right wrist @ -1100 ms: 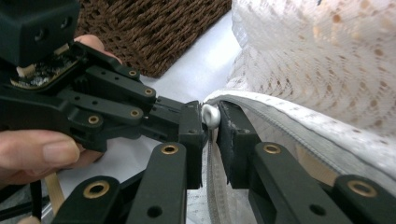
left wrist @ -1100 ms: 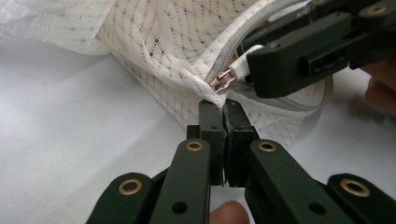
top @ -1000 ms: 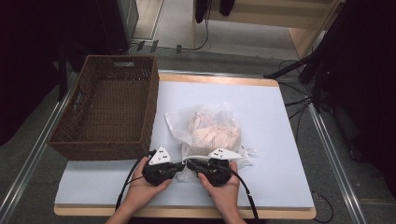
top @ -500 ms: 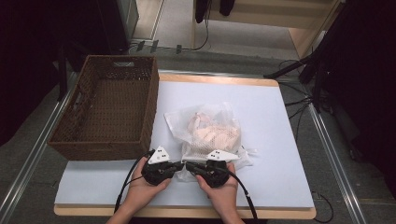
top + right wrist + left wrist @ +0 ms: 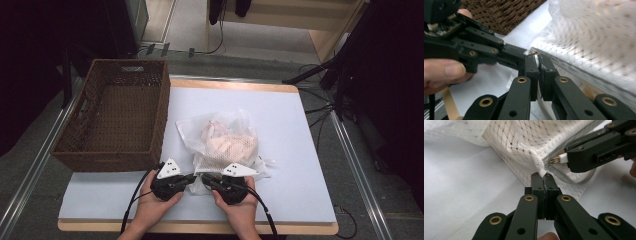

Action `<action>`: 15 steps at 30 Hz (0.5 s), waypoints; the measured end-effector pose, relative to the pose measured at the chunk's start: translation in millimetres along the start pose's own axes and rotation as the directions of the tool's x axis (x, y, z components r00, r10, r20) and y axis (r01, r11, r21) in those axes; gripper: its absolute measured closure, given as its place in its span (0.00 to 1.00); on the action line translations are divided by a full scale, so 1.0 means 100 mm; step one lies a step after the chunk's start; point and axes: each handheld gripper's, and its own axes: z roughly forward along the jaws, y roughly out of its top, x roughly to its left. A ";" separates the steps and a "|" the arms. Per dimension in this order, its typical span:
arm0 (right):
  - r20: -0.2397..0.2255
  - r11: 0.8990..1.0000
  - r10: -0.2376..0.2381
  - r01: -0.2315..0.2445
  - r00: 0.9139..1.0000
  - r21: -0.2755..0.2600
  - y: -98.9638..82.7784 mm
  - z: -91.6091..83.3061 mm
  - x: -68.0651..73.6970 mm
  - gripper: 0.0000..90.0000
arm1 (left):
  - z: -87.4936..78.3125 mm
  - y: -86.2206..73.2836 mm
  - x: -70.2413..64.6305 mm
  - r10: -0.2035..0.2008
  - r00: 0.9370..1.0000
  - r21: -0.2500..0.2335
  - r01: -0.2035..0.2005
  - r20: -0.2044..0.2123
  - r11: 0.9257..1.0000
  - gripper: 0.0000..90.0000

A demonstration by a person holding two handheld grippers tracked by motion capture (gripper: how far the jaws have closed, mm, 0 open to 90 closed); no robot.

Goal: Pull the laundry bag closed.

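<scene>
Mesh laundry bag point(image 5: 227, 145) sits mid-table on the white sheet, with the wicker basket point(image 5: 112, 120) off at its 9 o'clock. Left gripper point(image 5: 541, 176) is clamped tight on a fold of mesh right at the zipper's end. Right gripper point(image 5: 536, 58) has just been closing and now pinches the white zipper pull point(image 5: 562, 158) between its pads. Looks like a zipping step, though which way it runs I can't tell. To do it well, I'd keep the left as a firm anchor and draw the pull straight along the zipper line, low and steady, so mesh doesn't bunch into the slider.
</scene>
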 end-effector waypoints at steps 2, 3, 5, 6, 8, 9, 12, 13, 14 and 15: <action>0.010 1.000 0.000 0.000 1.000 -0.002 -0.01 -0.02 -0.01 0.97 | -0.01 0.00 0.01 -0.010 1.000 -0.003 0.010 -0.002 1.000 1.00; 0.014 1.000 -0.001 0.001 1.000 -0.006 -0.02 -0.03 -0.01 0.97 | -0.01 0.00 0.01 -0.011 1.000 -0.002 0.011 0.000 1.000 1.00; 0.024 1.000 -0.011 0.011 1.000 -0.005 -0.04 -0.06 -0.02 0.97 | -0.01 0.00 0.01 -0.015 1.000 -0.003 0.015 -0.004 1.000 1.00; 0.027 1.000 -0.013 0.013 1.000 -0.005 -0.04 -0.07 -0.03 0.97 | -0.01 0.00 0.01 -0.017 1.000 -0.003 0.017 -0.004 1.000 1.00; 0.035 1.000 -0.018 0.018 0.999 -0.006 -0.06 -0.11 -0.05 0.97 | -0.01 -0.01 0.02 -0.019 1.000 -0.003 0.019 -0.006 1.000 1.00; 0.042 1.000 -0.021 0.022 0.999 -0.005 -0.07 -0.13 -0.06 0.97 | -0.01 -0.01 0.02 -0.021 1.000 -0.004 0.021 0.000 1.000 1.00; 0.047 1.000 -0.023 0.023 0.999 -0.011 -0.10 -0.20 -0.12 0.97 | -0.01 -0.01 0.02 -0.022 1.000 -0.006 0.022 -0.002 1.000 1.00; 0.051 1.000 -0.024 0.024 0.998 -0.010 -0.11 -0.23 -0.14 0.97 | -0.01 -0.01 0.03 -0.024 1.000 -0.004 0.024 -0.004 1.000 1.00; 0.054 1.000 -0.020 0.020 0.998 -0.012 -0.11 -0.26 -0.16 0.97 | -0.01 -0.01 0.03 -0.028 1.000 -0.008 0.028 -0.004 1.000 1.00; 0.054 1.000 -0.018 0.019 0.998 -0.016 -0.12 -0.29 -0.18 0.97 | -0.01 -0.01 0.03 -0.032 0.999 -0.008 0.032 -0.004 0.999 1.00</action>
